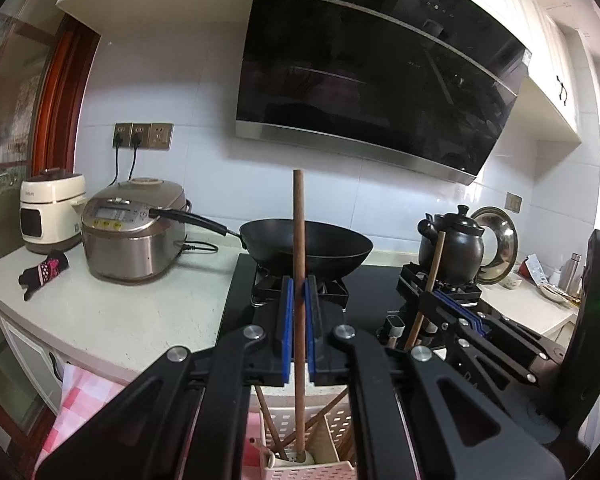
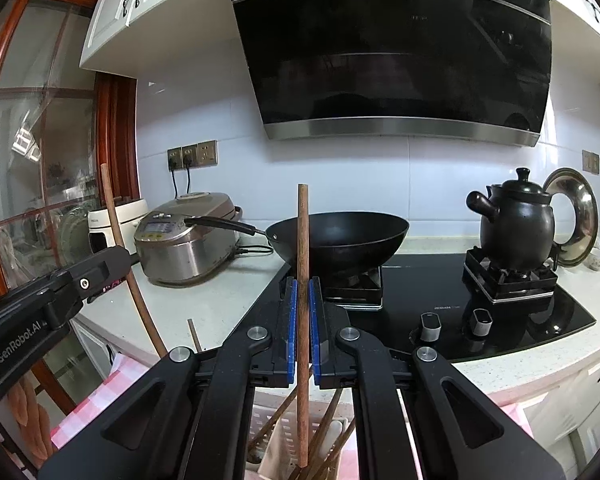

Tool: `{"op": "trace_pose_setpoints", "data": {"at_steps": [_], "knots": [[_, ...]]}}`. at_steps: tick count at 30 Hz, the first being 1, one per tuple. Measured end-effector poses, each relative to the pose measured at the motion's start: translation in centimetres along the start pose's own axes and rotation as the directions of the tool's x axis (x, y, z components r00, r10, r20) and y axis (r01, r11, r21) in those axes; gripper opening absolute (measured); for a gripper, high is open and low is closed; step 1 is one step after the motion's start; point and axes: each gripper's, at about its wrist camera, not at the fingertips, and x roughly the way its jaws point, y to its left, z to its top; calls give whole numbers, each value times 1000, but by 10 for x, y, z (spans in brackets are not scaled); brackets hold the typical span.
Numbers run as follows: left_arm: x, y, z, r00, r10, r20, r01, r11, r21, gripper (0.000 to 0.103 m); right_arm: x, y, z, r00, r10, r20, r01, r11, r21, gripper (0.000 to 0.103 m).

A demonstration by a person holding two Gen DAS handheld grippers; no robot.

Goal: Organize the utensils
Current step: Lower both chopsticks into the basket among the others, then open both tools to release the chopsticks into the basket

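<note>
Both tongs were clamped shut on a wooden stick each: the left tongs pinched an upright chopstick whose lower end sat down in the slotted utensil basket right below, and the right tongs gripped a second chopstick that reached down among the other sticks in that same basket. Ahead of both tongs, the wok sat on the stove by the surface's front edge, with open air above it up to the range hood.
</note>
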Motion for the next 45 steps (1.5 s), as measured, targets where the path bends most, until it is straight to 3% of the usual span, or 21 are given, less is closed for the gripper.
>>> {"op": "trace_pose_setpoints", "data": {"at_steps": [10,27,35,39,41,45], "knots": [[31,15,-19,999,33,-39,-35,998,-42,6,31,8,-23,999,17,-31,-17,1000,5,6],[39,18,-39,995,52,-87,-54,998,-18,6,41,7,-48,995,38,-94,-37,999,14,7],[32,24,-33,995,73,-66,-75,997,-21,20,37,0,-40,995,42,-85,-39,999,39,10],[23,26,-29,996,76,-46,-77,997,-20,21,31,-2,-37,996,40,-74,-37,999,38,10],[15,26,-27,997,77,-31,-77,997,-16,31,26,-3,-35,997,39,-65,-37,998,41,10],[3,27,-22,997,81,-9,-82,997,-11,37,17,-4,-27,998,36,-51,-34,999,38,10]]}}
